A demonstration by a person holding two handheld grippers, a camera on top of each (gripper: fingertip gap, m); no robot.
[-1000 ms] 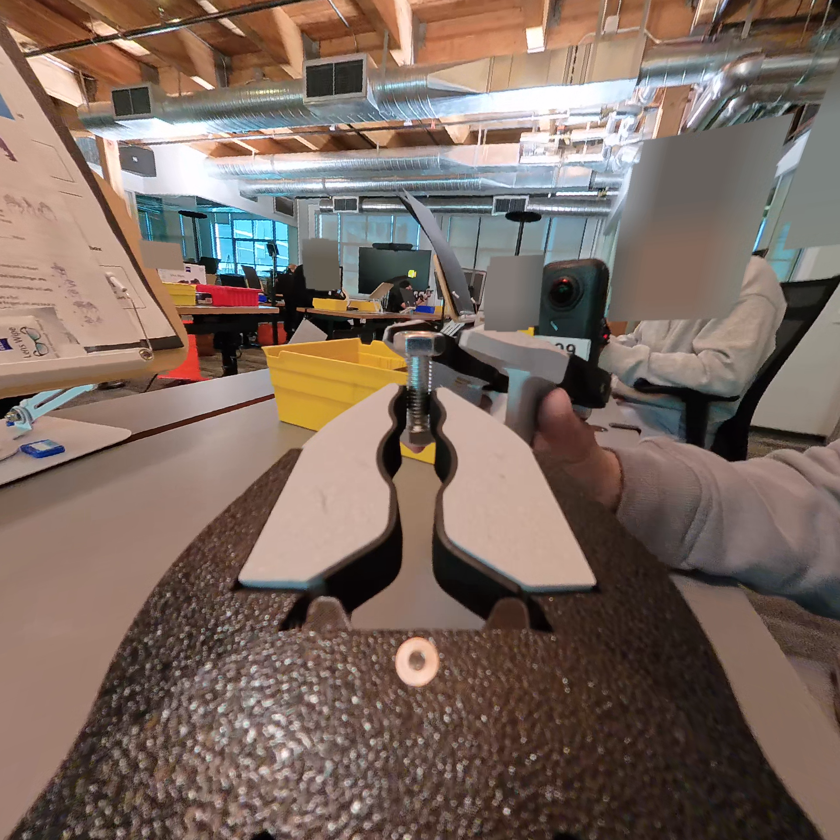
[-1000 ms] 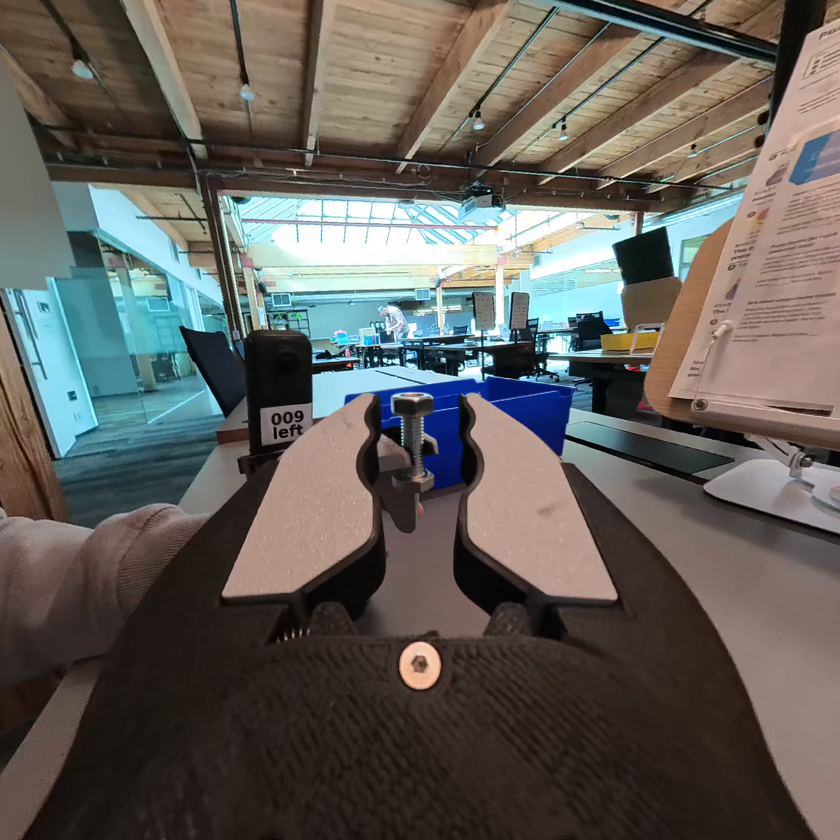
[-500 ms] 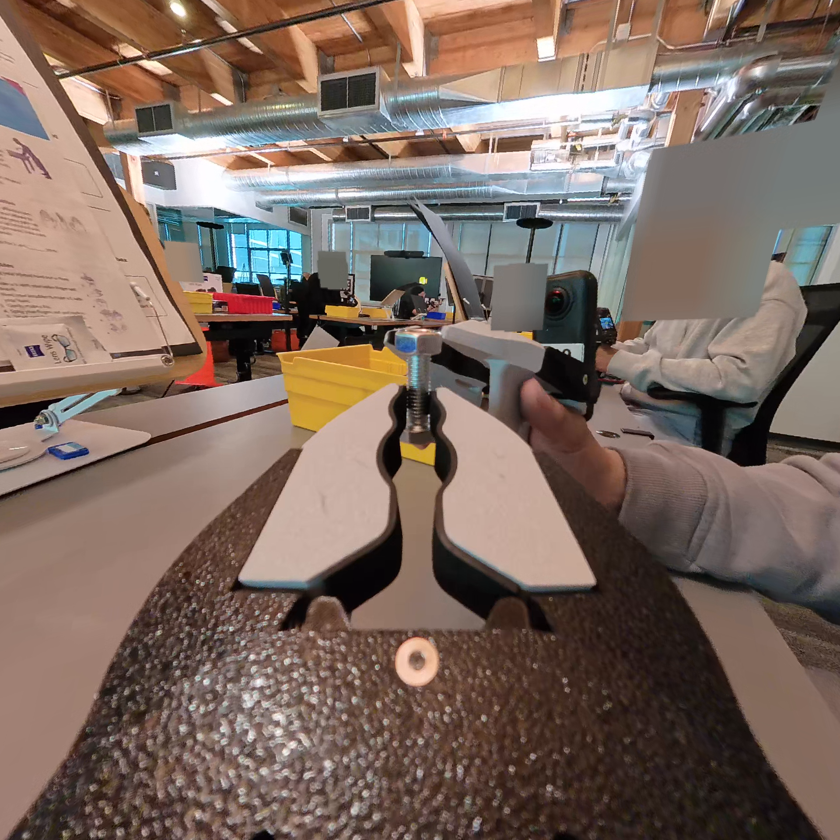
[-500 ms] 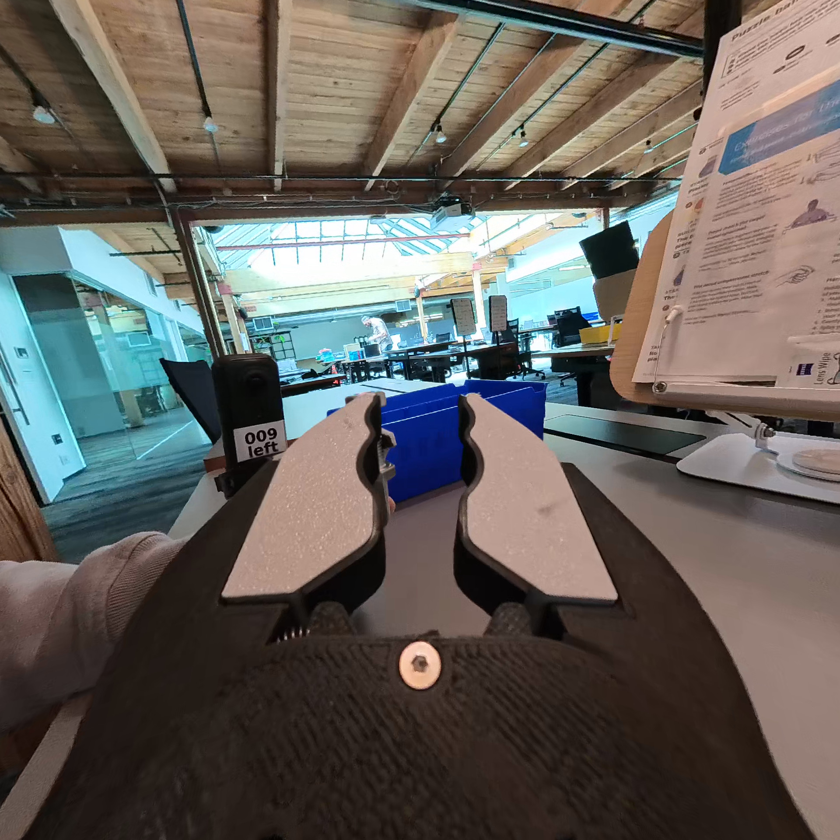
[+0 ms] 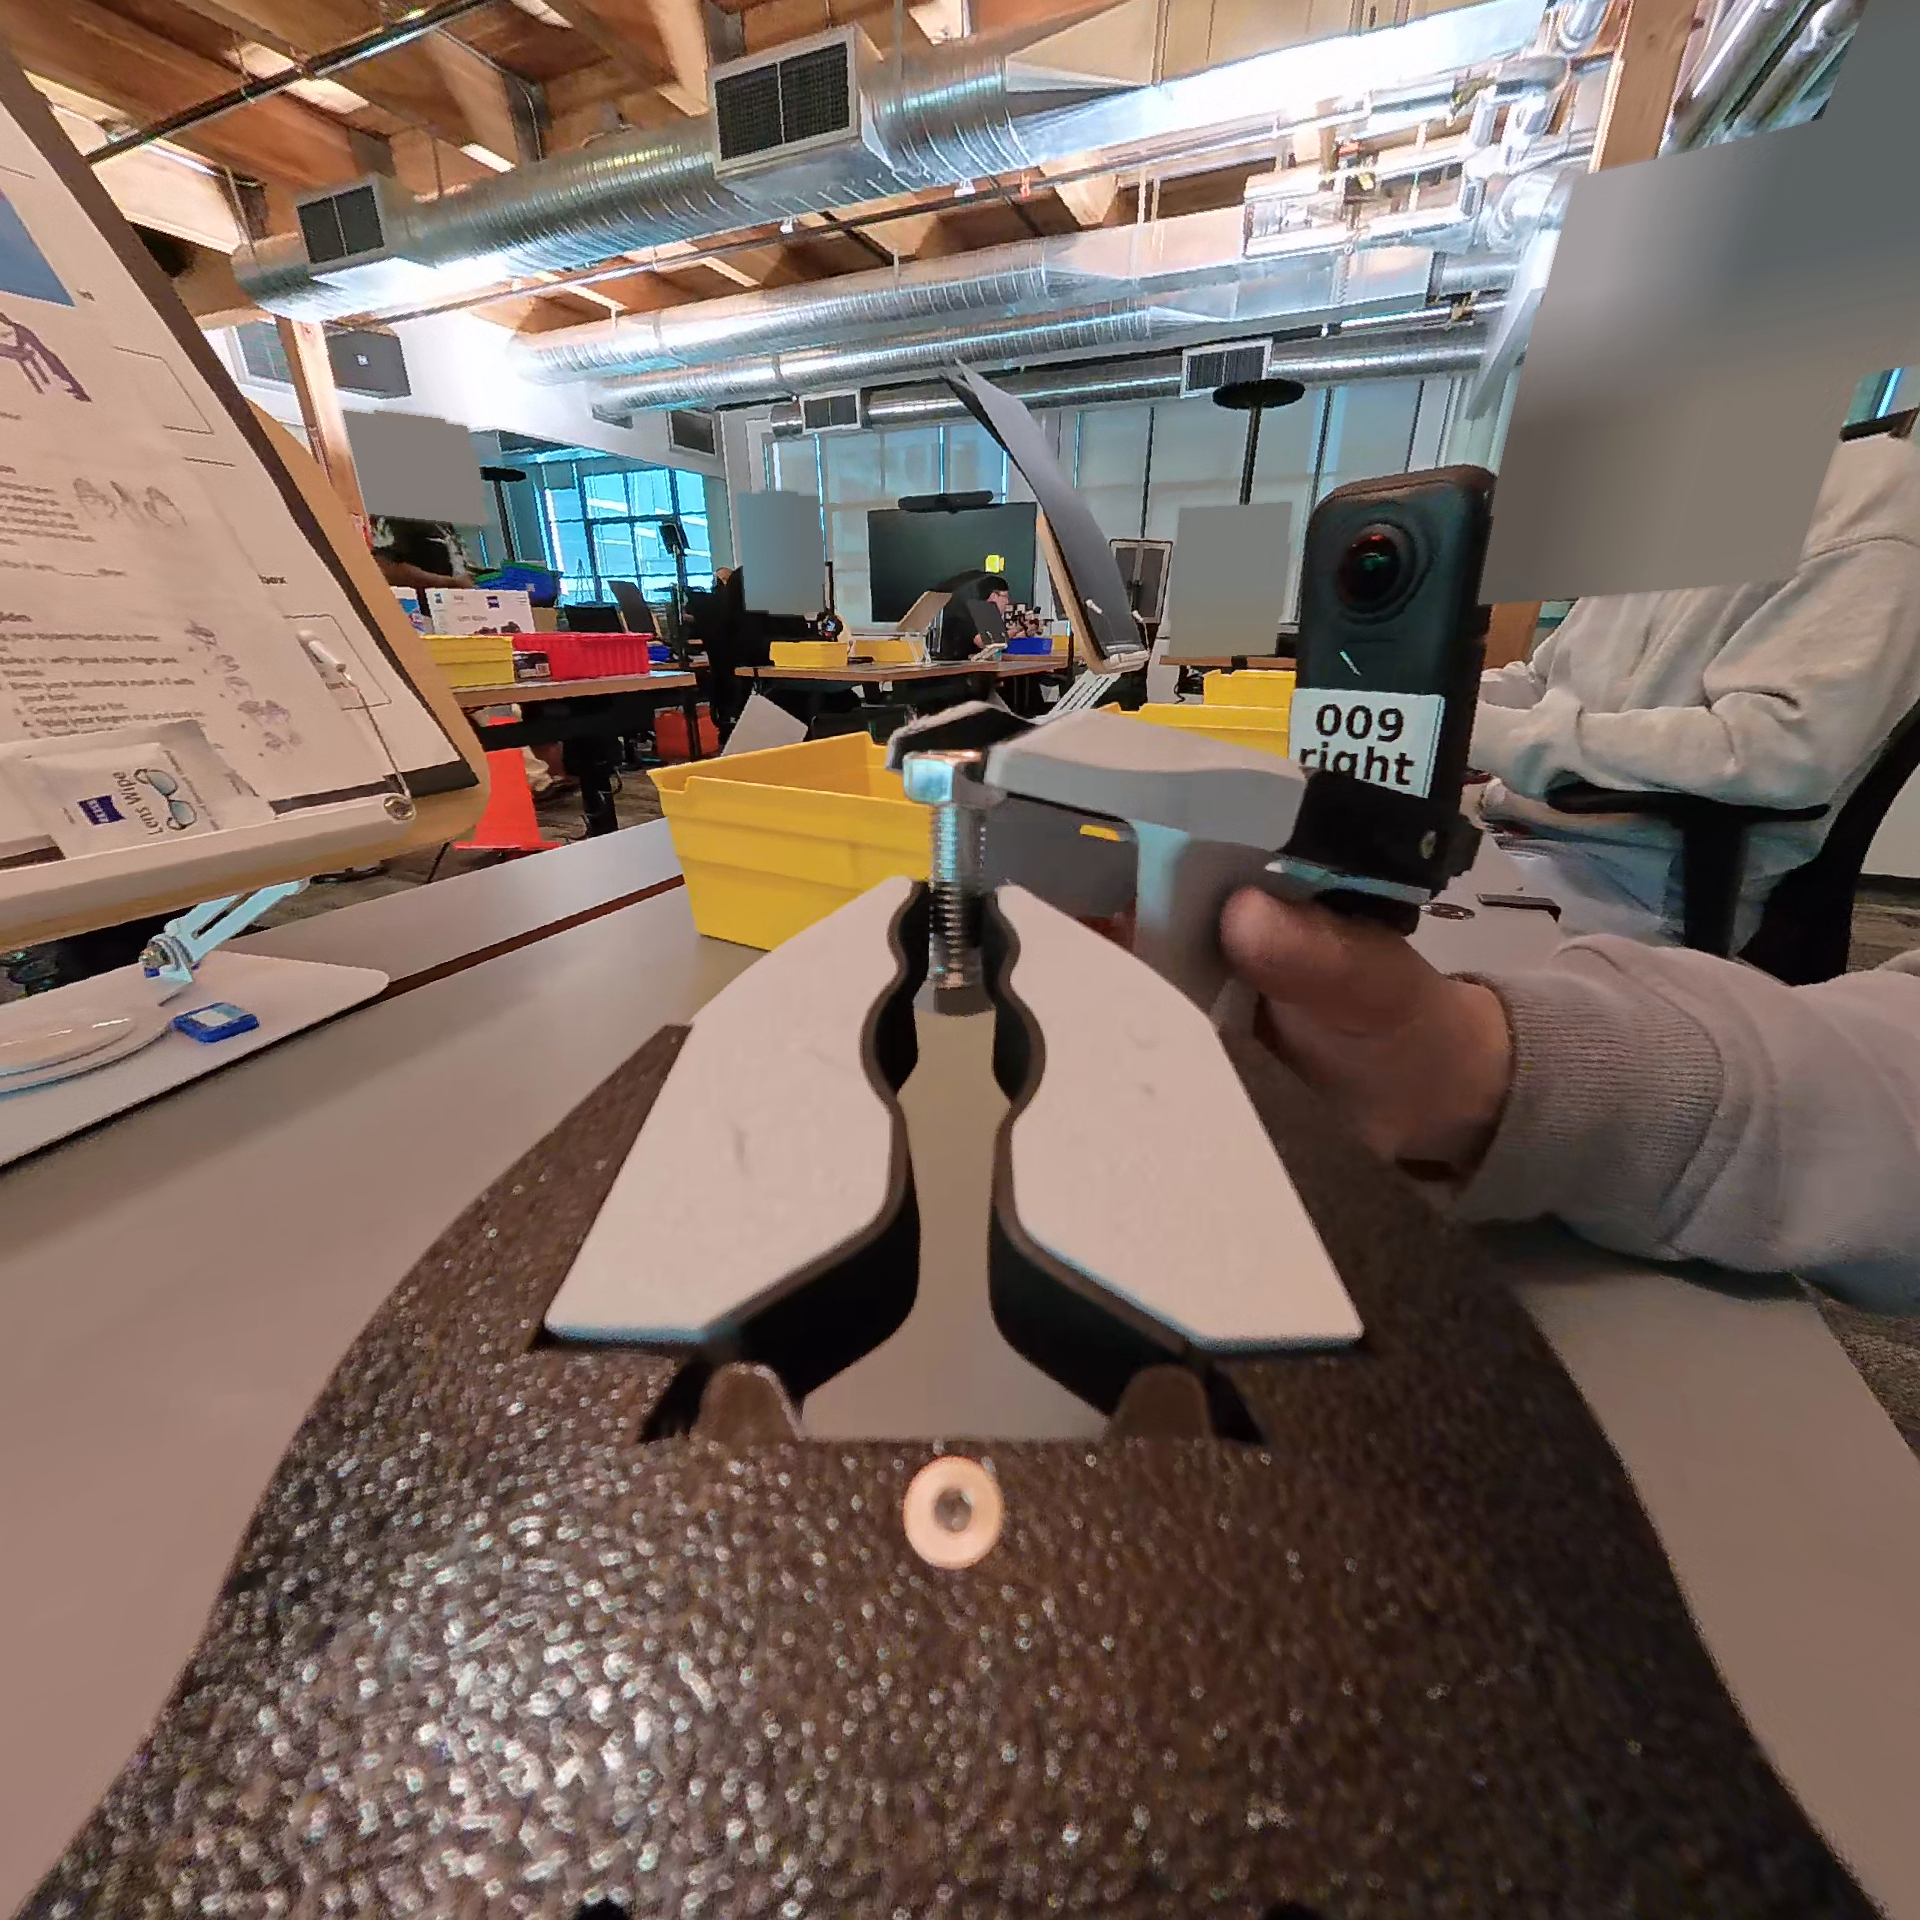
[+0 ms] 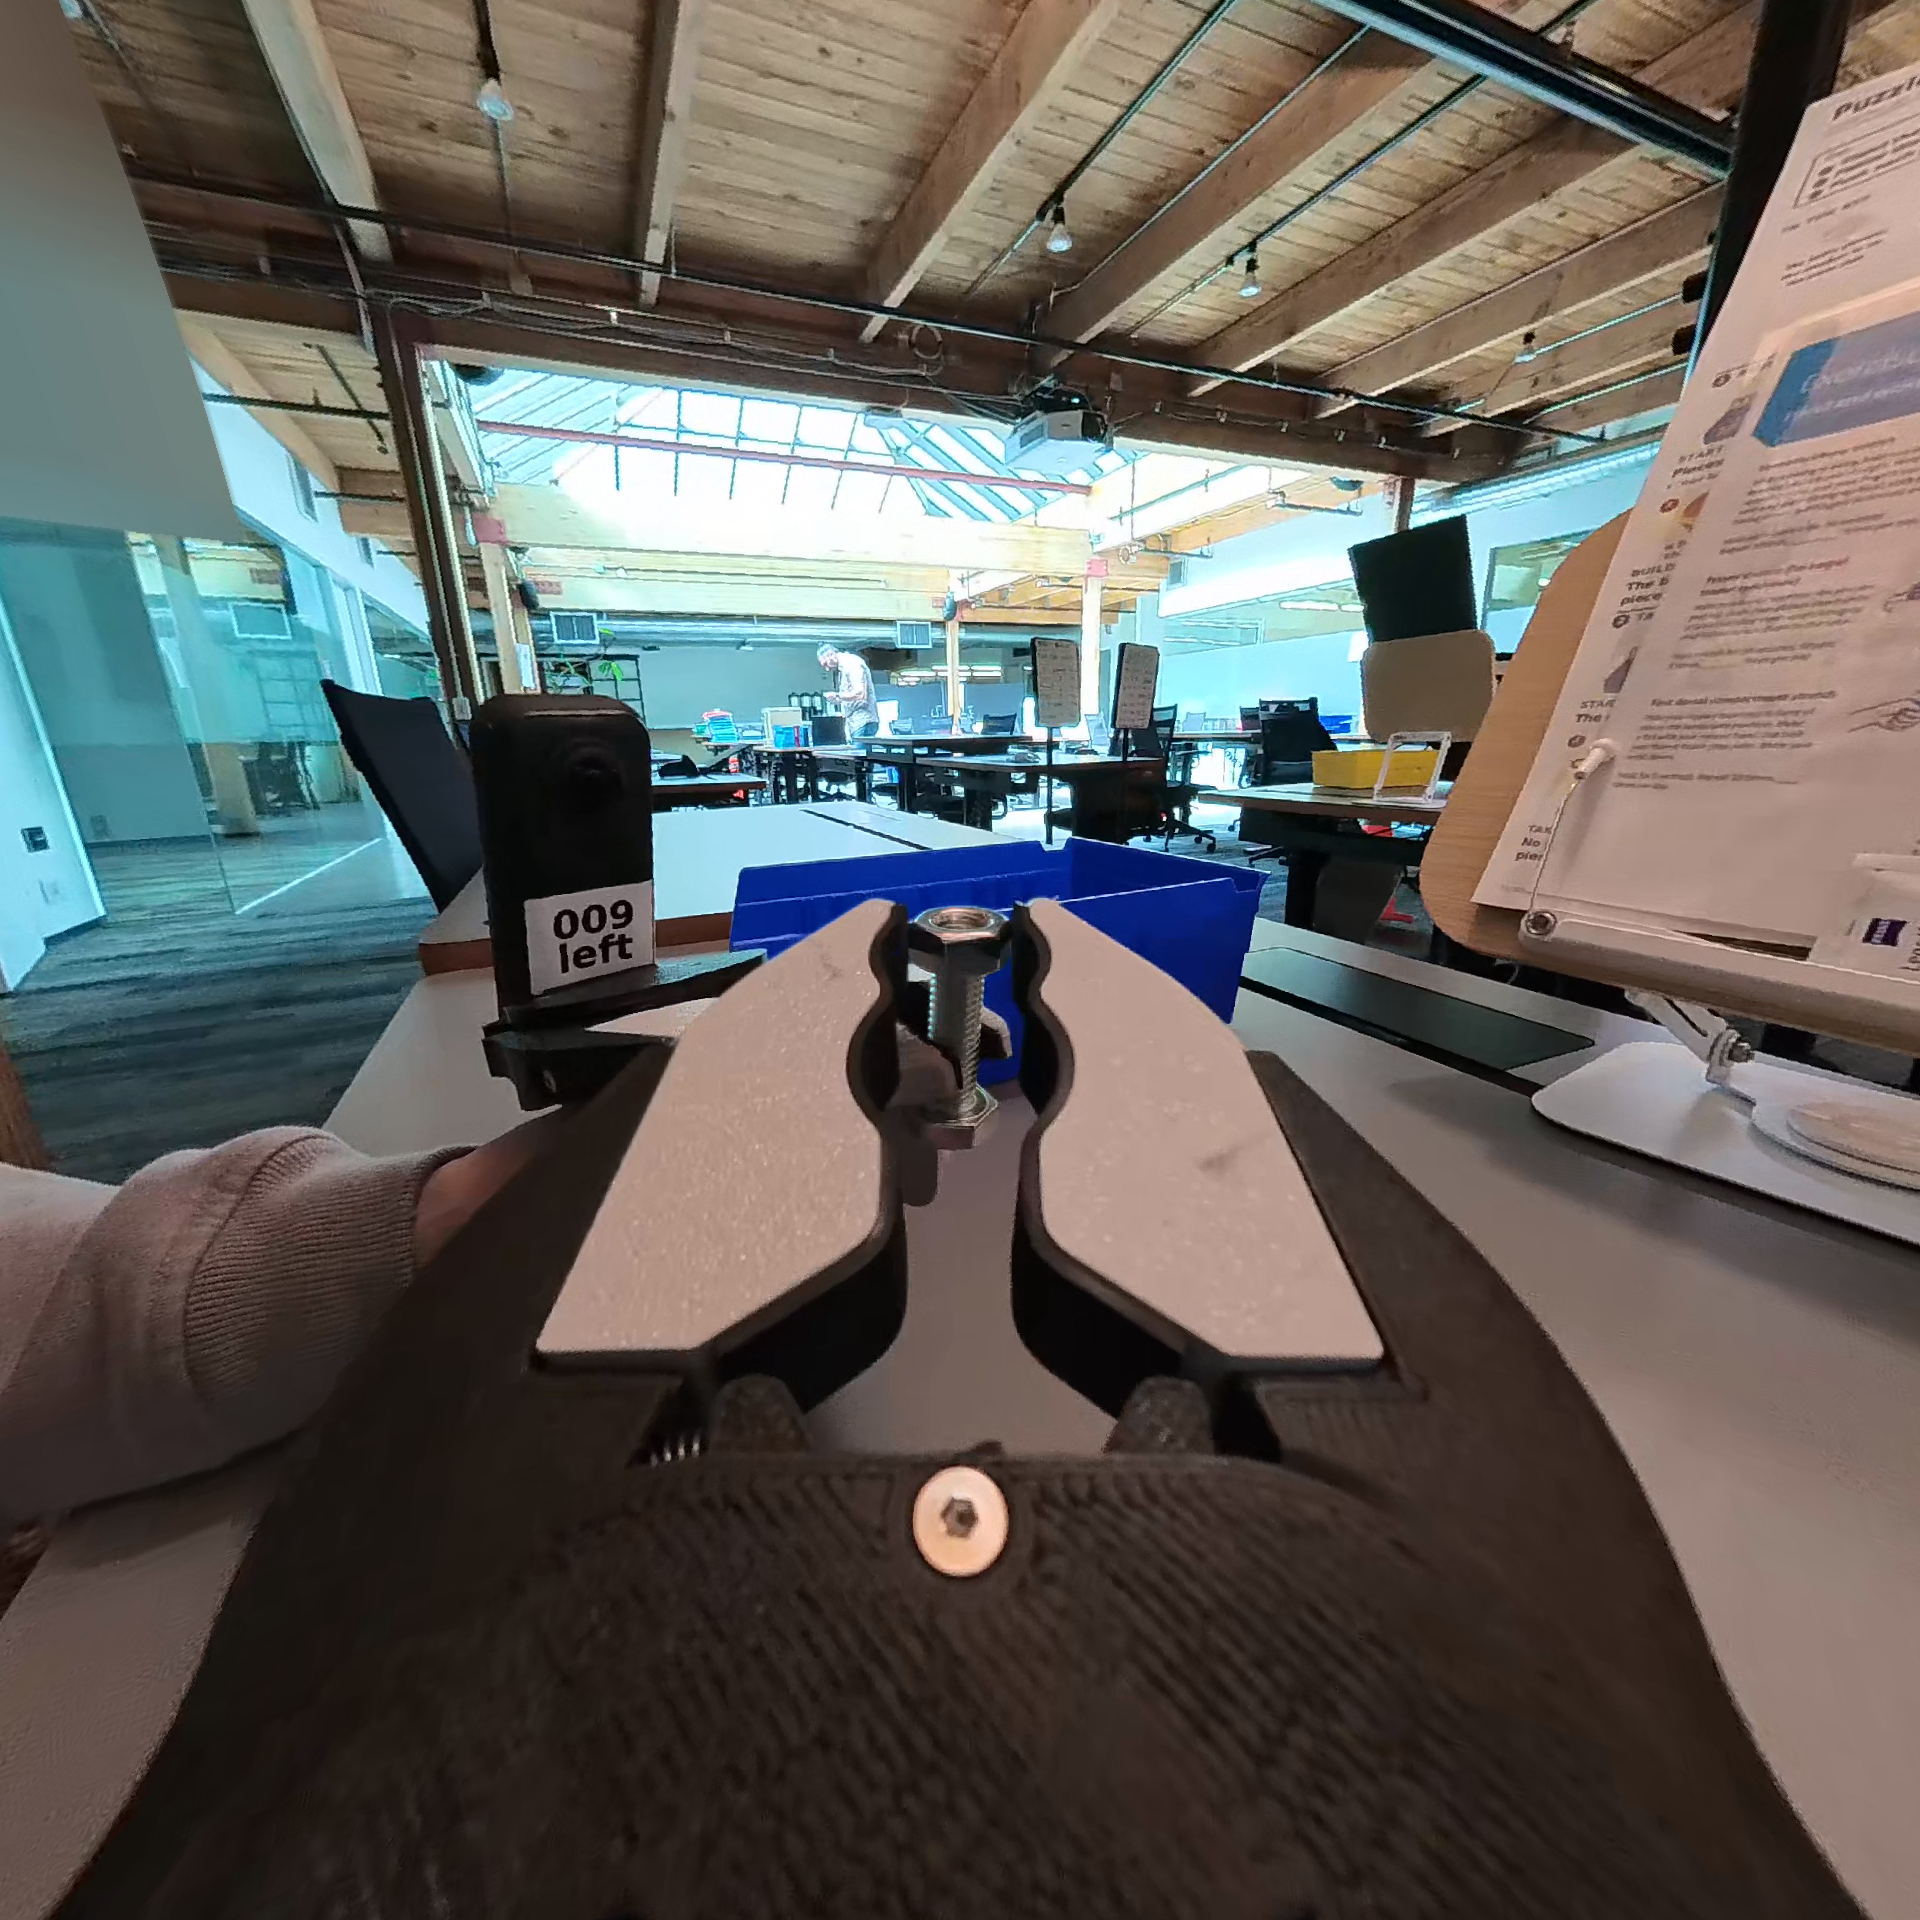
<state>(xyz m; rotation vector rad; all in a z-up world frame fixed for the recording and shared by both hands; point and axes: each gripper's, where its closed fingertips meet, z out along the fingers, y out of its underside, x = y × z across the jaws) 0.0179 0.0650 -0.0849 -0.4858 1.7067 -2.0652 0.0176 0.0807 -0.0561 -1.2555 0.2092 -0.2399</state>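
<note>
Bolt (image 5: pixel 956 894) first: a bright, zinc-coloured steel screw with a coarse thread, standing upright above the grey bench (image 5: pixel 312 1195), its lower shank pinched between the pale, grainy pads of my left hand-held gripper (image 5: pixel 956 935), whose jaws are drawn narrow around it. From my left wrist view its top end shows as a blocky head; from my right wrist view that top piece is a six-sided nut (image 6: pixel 958 928) with an open threaded hole, and my right hand-held gripper (image 6: pixel 956 935) has its wavy-edged pads closed against the nut's flats. Each gripper body is black plastic with a pebbled, sparkly surface and a single round screw in the middle. A hand (image 5: pixel 1351 1029) in a ribbed beige sleeve carries the right gripper, which has a black camera block (image 5: pixel 1387 675) with a white label on top. Behind the bolt on one side sits a glossy yellow plastic bin (image 5: pixel 790 831); on the other, a blue bin (image 6: pixel 1143 904). A wooden document stand (image 5: pixel 208 623) with printed sheets leans on a white base close by. Farther off are desks, chairs and a seated person in a light hoodie (image 5: pixel 1714 675).
</note>
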